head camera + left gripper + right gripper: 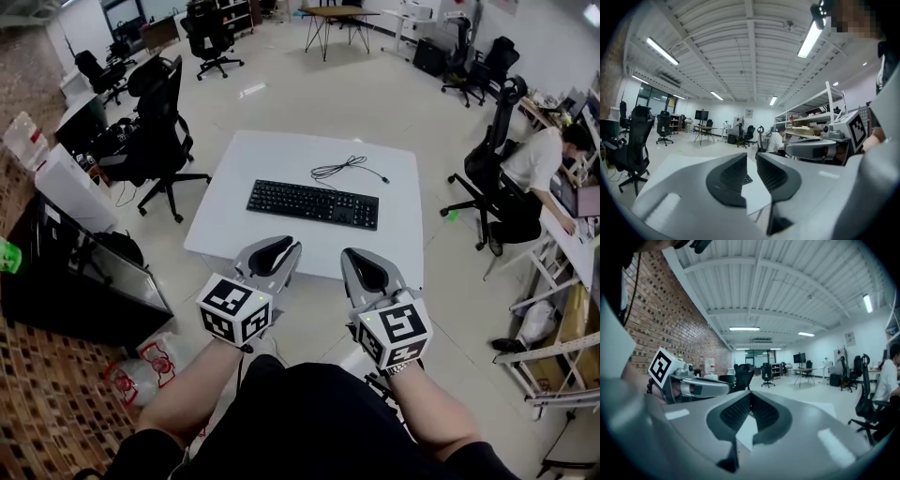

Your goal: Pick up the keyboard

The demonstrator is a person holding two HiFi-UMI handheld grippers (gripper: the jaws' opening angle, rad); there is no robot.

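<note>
The keyboard lies on the table at 12 o'clock. The left tool is open a crack, the right tool is closed, both empty.

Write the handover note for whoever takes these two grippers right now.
Left gripper: jaws slightly apart, nothing between them.
Right gripper: shut, empty.
Keyboard: flat on the white table, its cable coiled behind it; both grippers held short of the table's near edge.
Done: nothing yet.
To do: reach in, grip the keyboard, lift.
</note>
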